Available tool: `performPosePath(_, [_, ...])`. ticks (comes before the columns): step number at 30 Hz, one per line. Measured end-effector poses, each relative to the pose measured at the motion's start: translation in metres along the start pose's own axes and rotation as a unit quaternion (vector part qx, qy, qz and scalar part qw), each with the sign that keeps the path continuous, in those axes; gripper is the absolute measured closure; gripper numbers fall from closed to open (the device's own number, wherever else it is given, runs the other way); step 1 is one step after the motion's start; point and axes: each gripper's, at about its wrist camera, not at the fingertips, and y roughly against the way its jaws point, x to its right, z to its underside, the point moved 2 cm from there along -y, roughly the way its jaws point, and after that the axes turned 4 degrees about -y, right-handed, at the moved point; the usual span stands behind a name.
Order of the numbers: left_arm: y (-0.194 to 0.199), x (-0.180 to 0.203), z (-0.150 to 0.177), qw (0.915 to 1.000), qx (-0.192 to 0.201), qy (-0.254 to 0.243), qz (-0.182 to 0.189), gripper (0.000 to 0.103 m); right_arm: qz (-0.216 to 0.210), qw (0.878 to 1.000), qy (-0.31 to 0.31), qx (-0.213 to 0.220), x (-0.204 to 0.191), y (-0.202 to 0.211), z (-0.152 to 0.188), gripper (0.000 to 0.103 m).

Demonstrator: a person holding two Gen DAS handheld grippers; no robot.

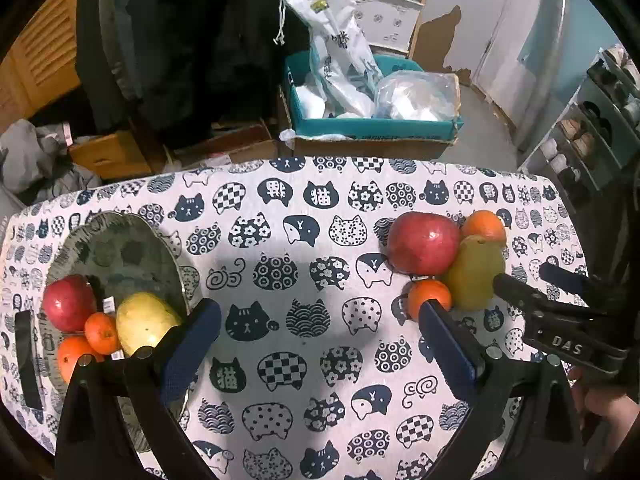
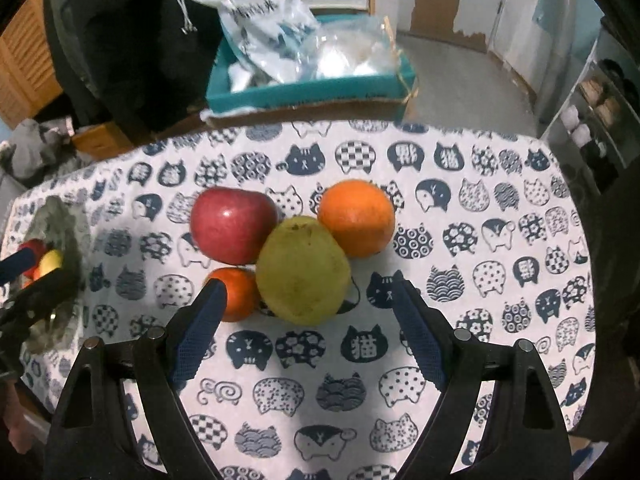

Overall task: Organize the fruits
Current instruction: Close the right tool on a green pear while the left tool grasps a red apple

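Note:
A grey plate [image 1: 116,248] on the left holds a red apple [image 1: 68,302], a yellow pear [image 1: 144,322] and two small oranges [image 1: 100,332]. On the cloth to the right lie a red apple [image 2: 232,226], a green pear [image 2: 302,270], a big orange [image 2: 356,218] and a small orange [image 2: 236,294]. My right gripper [image 2: 306,300] is open, its fingers either side of the near end of the green pear, not touching it. My left gripper [image 1: 320,320] is open and empty over the cloth between plate and loose fruit.
The table wears a cat-print cloth [image 1: 304,360]. Behind its far edge stands a teal box [image 1: 376,124] full of plastic bags. A shoe rack [image 1: 592,128] is at the right, dark clothes and cardboard boxes at the back left.

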Motion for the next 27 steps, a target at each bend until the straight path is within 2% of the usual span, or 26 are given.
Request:
performPosePath(12, [-0.045, -0.003, 0.0, 0.9993, -0.031, 0.011, 0.016, 0.003, -0.013, 0.999, -0.023, -0.042, 0.008, -0.045, -0.002, 0.019])
performPosePath(23, [-0.059, 0.001, -0.004, 0.9989, -0.042, 0.002, 0.021, 0.003, -0.034, 0.997, -0.043, -0.063, 0.009, -0.067, -0.005, 0.019])
performPosePath(24, [-0.059, 0.001, -0.005, 0.9989, -0.042, 0.002, 0.022, 0.003, -0.041, 0.996, -0.049, -0.065, 0.01, -0.068, -0.005, 0.021])
performPosePath(27, [-0.059, 0.003, -0.007, 0.9987, -0.04, 0.006, 0.032, 0.003, -0.071, 0.993, -0.06, -0.071, 0.009, -0.068, -0.006, 0.034])
